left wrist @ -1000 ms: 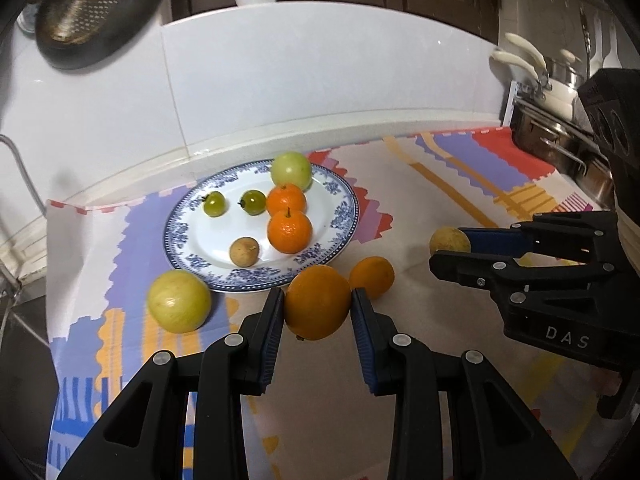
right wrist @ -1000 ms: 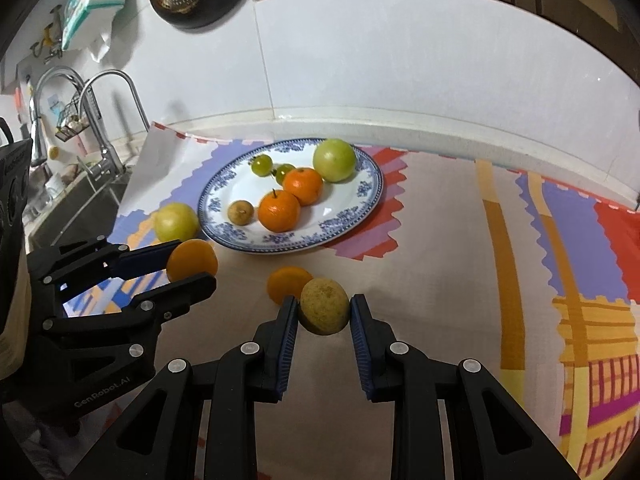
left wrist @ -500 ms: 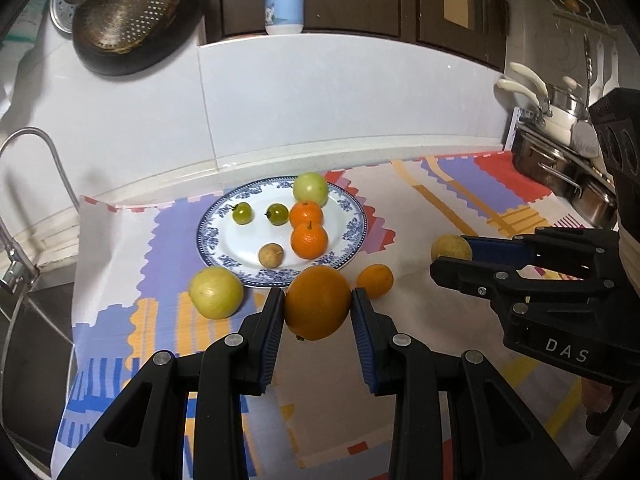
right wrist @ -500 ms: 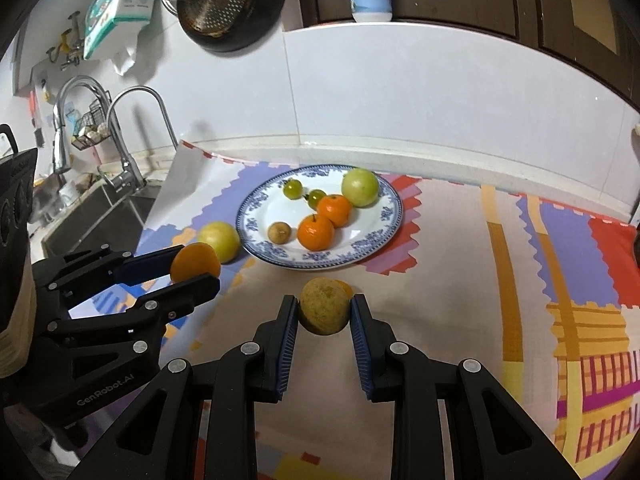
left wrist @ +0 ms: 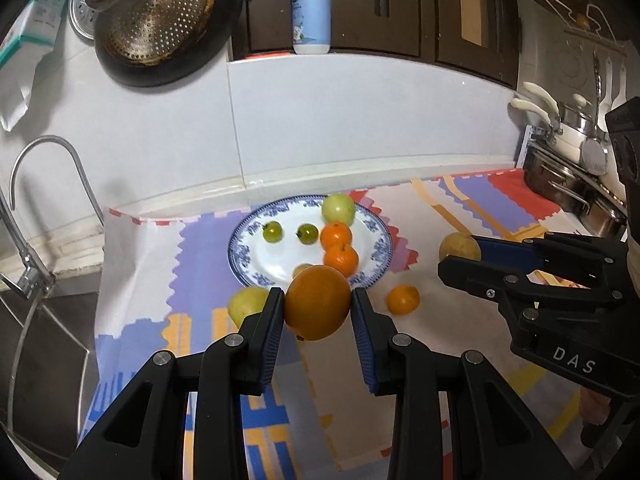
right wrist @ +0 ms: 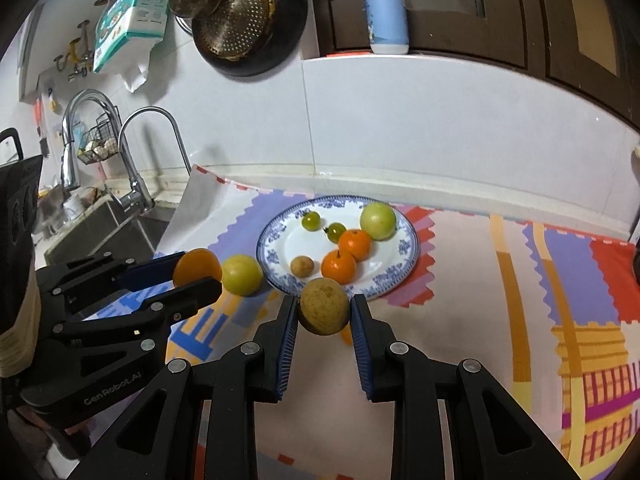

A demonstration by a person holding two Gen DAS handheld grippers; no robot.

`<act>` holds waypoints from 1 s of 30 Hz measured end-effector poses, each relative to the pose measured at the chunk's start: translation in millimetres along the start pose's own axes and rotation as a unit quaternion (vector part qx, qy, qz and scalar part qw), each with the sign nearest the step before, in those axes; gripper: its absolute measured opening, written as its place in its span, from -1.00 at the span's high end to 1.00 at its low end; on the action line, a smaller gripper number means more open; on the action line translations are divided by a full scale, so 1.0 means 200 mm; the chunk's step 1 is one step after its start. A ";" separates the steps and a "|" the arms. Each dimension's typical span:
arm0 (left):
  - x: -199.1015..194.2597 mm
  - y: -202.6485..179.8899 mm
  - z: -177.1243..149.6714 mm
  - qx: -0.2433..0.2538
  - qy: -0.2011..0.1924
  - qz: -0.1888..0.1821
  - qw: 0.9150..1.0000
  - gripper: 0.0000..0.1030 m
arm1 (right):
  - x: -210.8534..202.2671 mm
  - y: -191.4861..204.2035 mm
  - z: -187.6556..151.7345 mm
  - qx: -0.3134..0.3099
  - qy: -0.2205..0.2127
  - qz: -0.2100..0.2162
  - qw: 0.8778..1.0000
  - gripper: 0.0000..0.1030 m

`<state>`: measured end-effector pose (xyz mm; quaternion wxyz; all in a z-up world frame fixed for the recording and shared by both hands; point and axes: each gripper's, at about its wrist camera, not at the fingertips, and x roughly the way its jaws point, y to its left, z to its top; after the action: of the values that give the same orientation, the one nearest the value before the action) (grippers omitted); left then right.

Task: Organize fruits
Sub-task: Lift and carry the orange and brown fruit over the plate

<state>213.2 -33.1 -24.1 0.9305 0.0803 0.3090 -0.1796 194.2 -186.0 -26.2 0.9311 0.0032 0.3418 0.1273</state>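
My left gripper (left wrist: 317,307) is shut on a large orange (left wrist: 318,302) and holds it above the mat, in front of the blue-and-white plate (left wrist: 256,246). My right gripper (right wrist: 324,307) is shut on a brownish-yellow round fruit (right wrist: 324,306), also held in the air. The plate (right wrist: 406,254) holds two small green fruits, two tangerines (right wrist: 347,256), a green apple (right wrist: 377,221) and a small brown fruit (right wrist: 301,266). A yellow-green fruit (right wrist: 241,274) lies on the mat left of the plate. A small orange (left wrist: 402,300) lies on the mat right of the left gripper.
A colourful patterned mat (left wrist: 460,208) covers the counter. A sink with taps (right wrist: 132,160) is at the left. Pots and pans (left wrist: 576,196) stand at the right. A strainer pan (left wrist: 160,24) hangs on the white tiled wall; a bottle (left wrist: 311,12) stands on the ledge.
Both grippers have risen and drawn back from the plate with their fruits still held; the plate and loose fruits look smaller and farther away.
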 end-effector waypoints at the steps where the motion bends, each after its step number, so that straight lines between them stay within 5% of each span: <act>1: 0.00 0.01 0.01 0.001 -0.002 0.001 1.000 0.35 | 0.00 0.01 0.02 -0.004 -0.003 -0.001 1.000 0.46; 15: 0.10 0.17 0.19 0.010 -0.010 -0.013 1.000 0.35 | 0.11 0.07 0.25 -0.026 -0.029 -0.004 0.999 0.46; 30: 0.44 0.31 0.31 0.008 0.027 -0.021 0.999 0.35 | 0.49 0.02 0.45 -0.028 -0.002 0.002 1.000 0.46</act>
<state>336.5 -16.5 -24.2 0.9170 0.0862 0.3344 -0.1996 323.6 -151.8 -19.6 0.9311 -0.0215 0.3365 0.1389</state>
